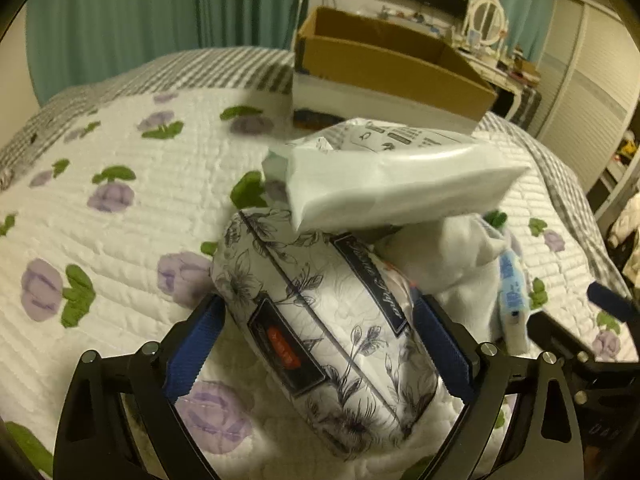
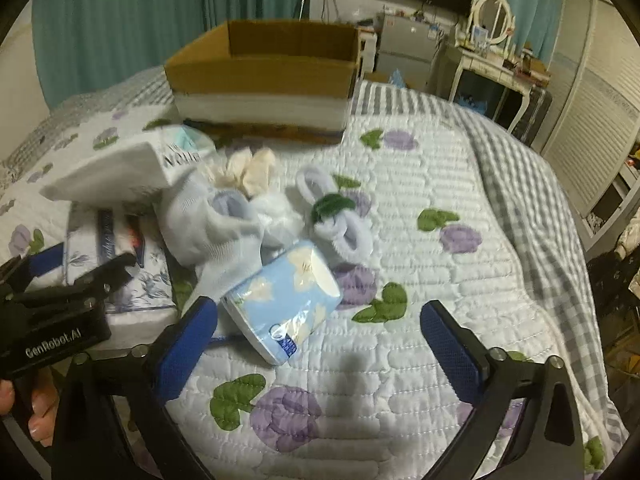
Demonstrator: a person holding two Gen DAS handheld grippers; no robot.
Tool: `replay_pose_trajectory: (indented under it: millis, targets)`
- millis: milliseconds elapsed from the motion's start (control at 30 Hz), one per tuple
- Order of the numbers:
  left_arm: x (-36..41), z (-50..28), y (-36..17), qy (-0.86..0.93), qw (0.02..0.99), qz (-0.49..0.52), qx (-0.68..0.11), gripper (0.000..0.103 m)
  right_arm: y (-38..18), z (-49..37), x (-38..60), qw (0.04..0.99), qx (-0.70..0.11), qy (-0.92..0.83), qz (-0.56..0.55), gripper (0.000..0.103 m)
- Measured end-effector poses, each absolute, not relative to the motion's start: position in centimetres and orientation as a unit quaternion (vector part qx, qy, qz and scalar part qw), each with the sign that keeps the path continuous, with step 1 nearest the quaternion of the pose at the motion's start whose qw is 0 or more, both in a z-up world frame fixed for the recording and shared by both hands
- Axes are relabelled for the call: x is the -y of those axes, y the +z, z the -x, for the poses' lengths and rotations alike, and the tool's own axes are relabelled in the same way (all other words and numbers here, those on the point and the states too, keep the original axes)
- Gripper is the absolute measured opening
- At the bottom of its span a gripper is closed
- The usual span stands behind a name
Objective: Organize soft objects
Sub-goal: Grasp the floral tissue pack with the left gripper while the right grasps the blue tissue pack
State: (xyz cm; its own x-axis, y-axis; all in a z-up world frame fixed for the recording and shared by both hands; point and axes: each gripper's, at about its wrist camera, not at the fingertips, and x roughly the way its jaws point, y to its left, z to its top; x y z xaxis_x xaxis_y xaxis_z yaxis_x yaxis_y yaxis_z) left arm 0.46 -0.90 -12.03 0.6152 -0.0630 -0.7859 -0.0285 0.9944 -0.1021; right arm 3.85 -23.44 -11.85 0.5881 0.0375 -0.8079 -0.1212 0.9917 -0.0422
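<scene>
Nothing looks sorted yet. Nearest, well short of the cardboard box, the left gripper straddles the floral tissue pack with jaws apart, and the right gripper stands wide beside the blue tissue packet, holding nothing. Closer to the box, the white pack, socks and gloves lie heaped on the quilt, all left to sort.

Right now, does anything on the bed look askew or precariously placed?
Yes. The white tissue pack lies tilted across the floral-printed pack and a white cloth, one end overhanging. The other soft items sit in a loose jumble in front of the cardboard box, which looks empty.
</scene>
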Motion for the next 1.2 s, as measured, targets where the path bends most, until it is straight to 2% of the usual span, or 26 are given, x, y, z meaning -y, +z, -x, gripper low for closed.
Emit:
replay_pose_trajectory:
  millis: [100,133,267,367,433,633,833,1200]
  targets:
    - [1.2,-0.8,-12.4,-0.007,0.897,0.047,-0.440,0.094,-12.8,-4.3,22.4,0.878,-0.471,0.048,0.067,0.088]
    - [1.2,-0.7,-12.5,-0.015,0.897,0.050,-0.440,0.088,-13.1,-4.5,22.1,0.875,-0.475,0.049,0.072,0.086]
    - [0.9,-0.8,-12.4,-0.023,0.897,0.055,-0.438,0.077,-14.1,-5.1,21.0,0.865,-0.490,0.054,0.094,0.082]
    - [0.9,-0.9,-12.4,-0.029,0.898,0.055,-0.436,0.070,-14.8,-5.5,20.7,0.857,-0.502,0.060,0.097,0.070]
    - [0.8,-1.0,-12.3,-0.031,0.899,0.057,-0.434,0.064,-14.9,-5.6,21.0,0.854,-0.508,0.073,0.082,0.046]
    - [0.2,-0.9,-11.8,-0.036,0.897,0.076,-0.434,0.057,-13.4,-5.0,22.4,0.868,-0.488,0.086,0.041,0.027]
    - [0.2,-0.2,-10.6,-0.025,0.904,0.064,-0.423,0.054,-10.5,-3.3,23.1,0.893,-0.443,0.079,0.024,0.025]
    - [0.0,3.6,-4.6,-0.020,0.939,0.014,-0.342,0.054,-4.8,1.3,22.8,0.933,-0.350,0.072,0.033,0.024]
